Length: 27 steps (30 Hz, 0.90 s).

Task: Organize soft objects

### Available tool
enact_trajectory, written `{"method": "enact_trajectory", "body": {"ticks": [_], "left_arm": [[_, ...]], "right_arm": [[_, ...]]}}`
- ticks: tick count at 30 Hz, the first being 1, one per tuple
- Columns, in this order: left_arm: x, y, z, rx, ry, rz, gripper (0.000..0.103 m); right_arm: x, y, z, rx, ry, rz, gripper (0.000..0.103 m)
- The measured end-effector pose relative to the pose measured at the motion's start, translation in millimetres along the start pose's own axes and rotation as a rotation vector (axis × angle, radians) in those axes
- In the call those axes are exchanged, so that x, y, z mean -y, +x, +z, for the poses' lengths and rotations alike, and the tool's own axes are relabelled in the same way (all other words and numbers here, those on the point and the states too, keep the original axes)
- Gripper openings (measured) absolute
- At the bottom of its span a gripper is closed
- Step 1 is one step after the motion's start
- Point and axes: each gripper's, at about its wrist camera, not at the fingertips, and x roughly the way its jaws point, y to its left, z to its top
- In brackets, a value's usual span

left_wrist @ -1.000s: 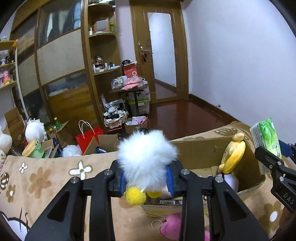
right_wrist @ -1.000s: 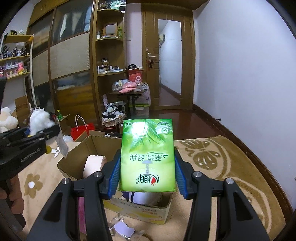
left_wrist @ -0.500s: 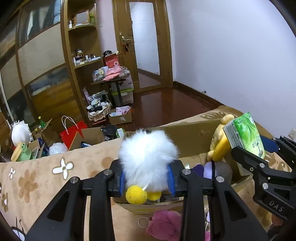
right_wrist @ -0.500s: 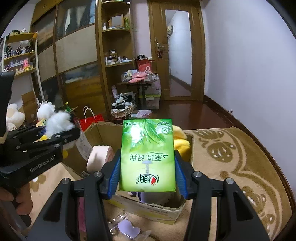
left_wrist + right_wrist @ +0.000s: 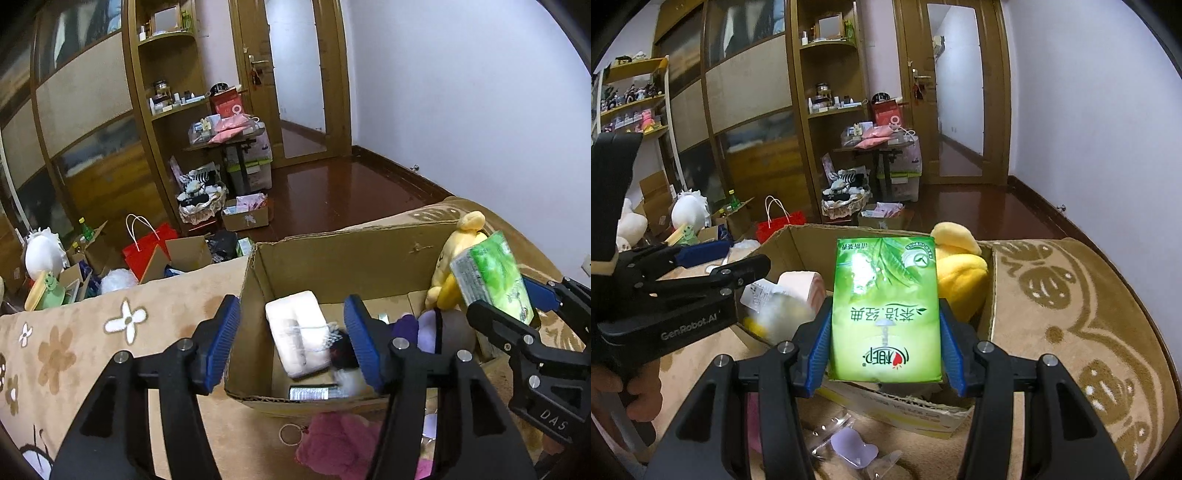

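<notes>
Cardboard box point(image 5: 332, 254) sits open on the tan flowered blanket point(image 5: 74, 332), and much of its inside is hard to read: a blurred white-and-dark smear low in the box, partly behind the left hand-held gripper's point(image 5: 291, 343) right finger, is likely the fluffy white toy point(image 5: 345, 380), but the blur hides its outline. Plainly visible in there are a pale wrapped bundle point(image 5: 297, 338), a purple and grey soft thing point(image 5: 432, 330) and a yellow plush point(image 5: 448, 266) leaning at the right wall. A pink plush point(image 5: 340, 441) lies on the blanket just outside the near wall, cut off by the gripper.

Against a second ago: the left hand-held gripper, then pinching the fluffy white toy, has just been opening and now stands spread over the box with nothing between its blue pads. The right hand-held gripper point(image 5: 884, 345) pinches the green tissue pack point(image 5: 884, 310) upright between its pads, as before, now lower and nearer the box.

Room to move: the pack hangs above the near right part of the box opening, close beside the yellow plush; the two grippers are near each other over the box. A lilac piece point(image 5: 853, 448) and clear wrapping lie on the blanket before the near wall.
</notes>
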Motion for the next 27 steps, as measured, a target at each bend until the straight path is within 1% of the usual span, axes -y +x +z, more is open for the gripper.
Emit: {"method": "enact_trajectory", "body": {"ticks": [1,2,3,4,6,8,9,10,12,14,16,17,21,22,24,26,27], "left_arm": [[0,1,1,-0.006,0.000,-0.001,0.064],[0,1,0,-0.007,0.000,-0.001,0.067],[0,1,0,-0.008,0.001,0.001,0.067],[1,1,-1,-0.011,0.004,0.001,0.067],[0,4,-3,-0.027,0.005,0.004,0.067],[-2,6,-4,-0.040,0.000,0.020,0.067],[-3,6,-4,-0.045,-0.003,0.025,0.067],[-4,6,-3,-0.050,-0.008,0.028,0.067],[-7,3,-4,-0.049,-0.016,0.036,0.068],[-10,-3,-6,-0.043,-0.017,0.049,0.073],[-12,-8,-6,-0.034,-0.017,0.063,0.077],[-12,-11,-6,-0.031,-0.019,0.068,0.078],[-16,-22,-7,-0.020,-0.029,0.062,0.079],[-16,-26,-8,-0.018,-0.025,0.070,0.080],[-15,-32,-10,-0.014,-0.023,0.076,0.083],[-16,-40,-12,-0.009,-0.029,0.080,0.089],[-17,-44,-13,-0.008,-0.032,0.079,0.089]], "right_arm": [[2,1,0,-0.002,0.007,-0.003,0.058],[3,1,0,-0.005,0.011,-0.002,0.060],[5,1,0,-0.007,0.018,0.002,0.065],[5,1,0,-0.008,0.021,0.004,0.068],[5,0,0,-0.006,0.020,-0.003,0.068],[4,-1,1,-0.009,0.019,-0.005,0.072],[4,-2,1,-0.009,0.020,-0.003,0.078],[4,-3,1,-0.007,0.020,-0.002,0.081],[2,-7,1,-0.006,0.017,-0.006,0.081],[2,-9,1,-0.007,0.015,-0.008,0.083],[0,-13,1,-0.002,0.017,-0.008,0.089],[-1,-14,1,-0.001,0.017,-0.007,0.090],[-5,-21,0,-0.005,0.016,0.000,0.092],[-7,-23,0,-0.007,0.016,0.002,0.096],[-9,-29,-1,-0.001,0.016,0.004,0.103],[-12,-35,-1,0.004,0.009,0.003,0.103],[-13,-37,-1,0.003,0.005,0.002,0.103]]}}
